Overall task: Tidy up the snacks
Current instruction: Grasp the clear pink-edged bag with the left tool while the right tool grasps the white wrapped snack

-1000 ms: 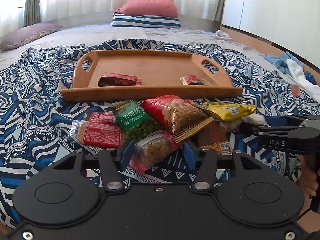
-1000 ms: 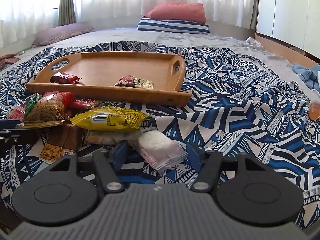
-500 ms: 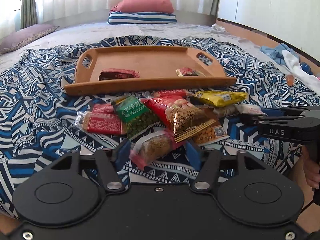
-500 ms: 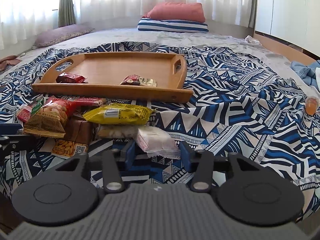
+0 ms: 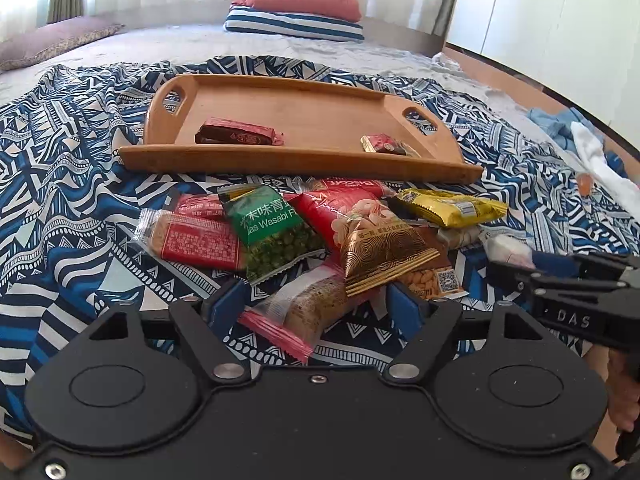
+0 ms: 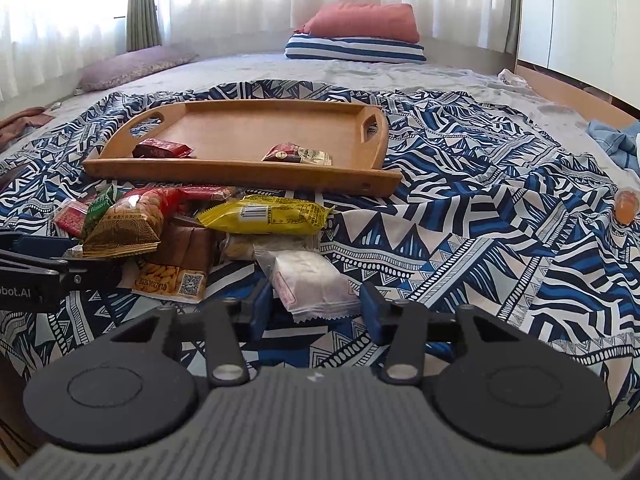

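Note:
A wooden tray (image 5: pixel 300 164) lies on the patterned bedspread and holds a dark red bar (image 5: pixel 236 134) and a small red-and-gold packet (image 5: pixel 386 145). In front of it is a pile of snacks: green wasabi peas (image 5: pixel 276 232), a red-and-gold peanut bag (image 5: pixel 376 240), a yellow packet (image 5: pixel 452 208) and a red cracker pack (image 5: pixel 196 240). My left gripper (image 5: pixel 316 300) is open, with a clear pink-edged packet (image 5: pixel 304 308) lying loose between its fingers. My right gripper (image 6: pixel 316 308) is shut on a white packet (image 6: pixel 312 280) at the pile's right end.
The blue-and-white bedspread (image 6: pixel 480 220) runs wrinkled to the right of the tray. A small orange object (image 6: pixel 626 210) rests at its right edge. Pillows (image 6: pixel 356 36) lie at the bed's head. Blue and white cloths (image 5: pixel 580 140) are on the floor at right.
My left gripper's jaws have spread wider around the clear packet. My right gripper's jaws have closed in on the white packet. Neither hand has shifted much.

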The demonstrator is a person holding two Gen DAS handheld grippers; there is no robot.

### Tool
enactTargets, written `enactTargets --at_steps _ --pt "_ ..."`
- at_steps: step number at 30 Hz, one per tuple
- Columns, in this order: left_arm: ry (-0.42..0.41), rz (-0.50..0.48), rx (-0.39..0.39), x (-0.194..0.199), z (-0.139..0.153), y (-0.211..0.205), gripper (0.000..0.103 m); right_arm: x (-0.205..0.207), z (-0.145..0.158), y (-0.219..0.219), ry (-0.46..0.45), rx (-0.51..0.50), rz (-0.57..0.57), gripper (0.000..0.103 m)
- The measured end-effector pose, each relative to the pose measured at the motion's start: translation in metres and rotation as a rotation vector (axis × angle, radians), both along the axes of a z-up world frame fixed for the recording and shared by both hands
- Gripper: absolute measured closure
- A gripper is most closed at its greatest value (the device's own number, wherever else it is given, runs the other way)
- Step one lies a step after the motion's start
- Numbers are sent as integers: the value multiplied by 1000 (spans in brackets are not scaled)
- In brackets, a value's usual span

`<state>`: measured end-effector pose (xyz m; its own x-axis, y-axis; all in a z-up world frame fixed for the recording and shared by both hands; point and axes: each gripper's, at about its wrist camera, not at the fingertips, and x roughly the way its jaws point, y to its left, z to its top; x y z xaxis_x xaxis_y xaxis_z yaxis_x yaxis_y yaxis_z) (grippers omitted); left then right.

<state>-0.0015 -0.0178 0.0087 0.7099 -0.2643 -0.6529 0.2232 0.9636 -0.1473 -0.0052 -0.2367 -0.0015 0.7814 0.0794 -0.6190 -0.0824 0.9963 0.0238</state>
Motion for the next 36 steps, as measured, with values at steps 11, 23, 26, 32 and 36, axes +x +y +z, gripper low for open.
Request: enactTargets --at_steps 11,23,26,32,36 --pt "8 -37 -18 -14 10 4 54 -3 0 15 -1 -9 41 51" --pt "19 -34 15 -12 4 -3 52 -6 3 27 0 -4 76 52" --pt "10 -28 16 -15 7 -2 58 -8 5 29 -7 -1 76 52" --pt "-11 -46 46 -24 15 -4 64 -12 11 27 -30 13 64 58" --pt "-23 -44 47 -28 20 -2 68 -11 14 26 -33 5 56 72"
